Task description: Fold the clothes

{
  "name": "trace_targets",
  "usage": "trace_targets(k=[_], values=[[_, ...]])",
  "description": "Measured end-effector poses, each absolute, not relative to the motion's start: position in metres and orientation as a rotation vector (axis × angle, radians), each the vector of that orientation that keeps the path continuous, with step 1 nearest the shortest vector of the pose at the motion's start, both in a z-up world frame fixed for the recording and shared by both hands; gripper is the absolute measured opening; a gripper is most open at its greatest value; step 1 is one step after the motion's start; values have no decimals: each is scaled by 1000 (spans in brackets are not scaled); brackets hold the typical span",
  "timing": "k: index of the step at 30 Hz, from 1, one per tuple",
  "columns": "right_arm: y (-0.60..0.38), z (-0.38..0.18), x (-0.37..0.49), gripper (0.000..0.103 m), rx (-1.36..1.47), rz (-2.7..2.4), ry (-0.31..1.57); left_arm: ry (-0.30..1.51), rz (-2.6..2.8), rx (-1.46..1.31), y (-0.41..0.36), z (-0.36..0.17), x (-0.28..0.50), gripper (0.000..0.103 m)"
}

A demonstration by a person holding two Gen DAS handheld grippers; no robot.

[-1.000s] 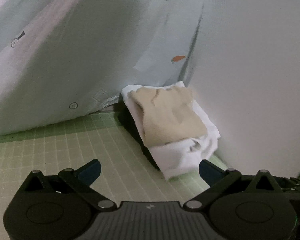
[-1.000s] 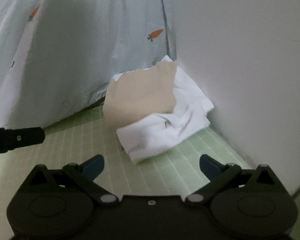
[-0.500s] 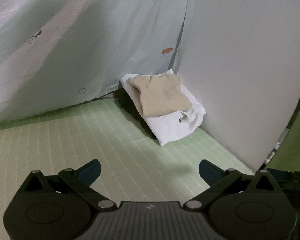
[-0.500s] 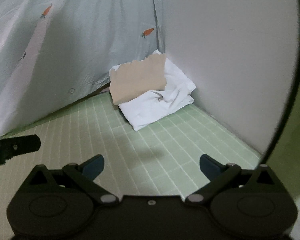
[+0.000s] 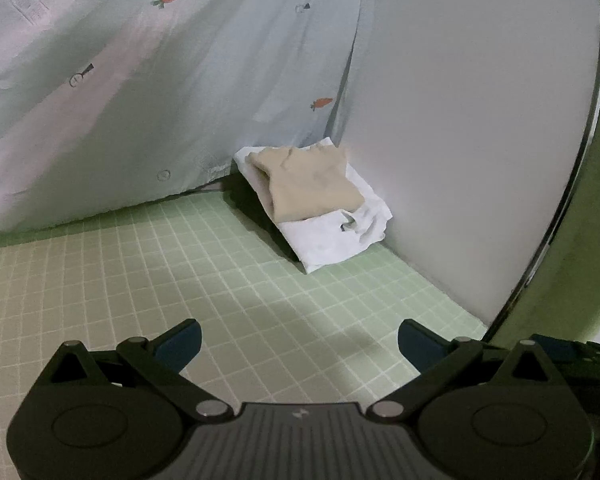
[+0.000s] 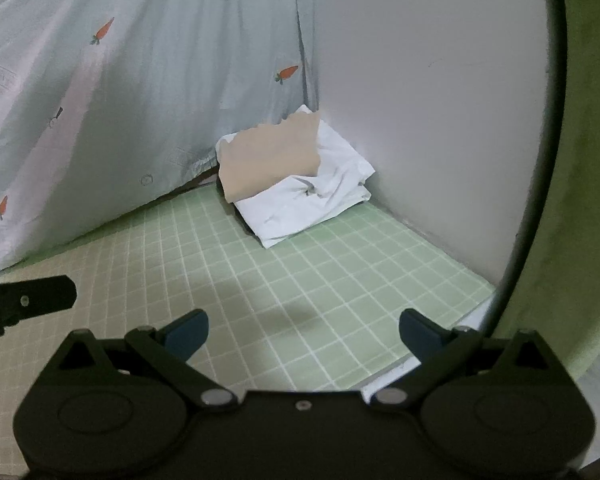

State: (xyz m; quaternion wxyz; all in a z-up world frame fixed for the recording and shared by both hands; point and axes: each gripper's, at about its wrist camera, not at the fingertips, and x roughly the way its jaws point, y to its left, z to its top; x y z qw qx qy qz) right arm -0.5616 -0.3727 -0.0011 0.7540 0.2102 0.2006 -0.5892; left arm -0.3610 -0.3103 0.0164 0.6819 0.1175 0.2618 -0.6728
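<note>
A folded beige garment lies on a folded white garment in the far corner of the green grid mat. The stack also shows in the right wrist view, beige over white. My left gripper is open and empty, well back from the stack. My right gripper is open and empty, also well back. Part of the left gripper shows at the left edge of the right wrist view.
A pale blue sheet with carrot prints hangs behind the mat. A white wall bounds the right side. The mat's near right edge ends beside a green surface.
Both grippers have pulled back from the folded stack, which now looks smaller and farther away. Both stayed open.
</note>
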Motion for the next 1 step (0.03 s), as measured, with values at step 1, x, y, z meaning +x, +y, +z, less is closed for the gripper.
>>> trace_targets(k=[1], values=[[-372,-1,-561,103,457,-1287,435,583,-1509,260,-309,17,-361,103]])
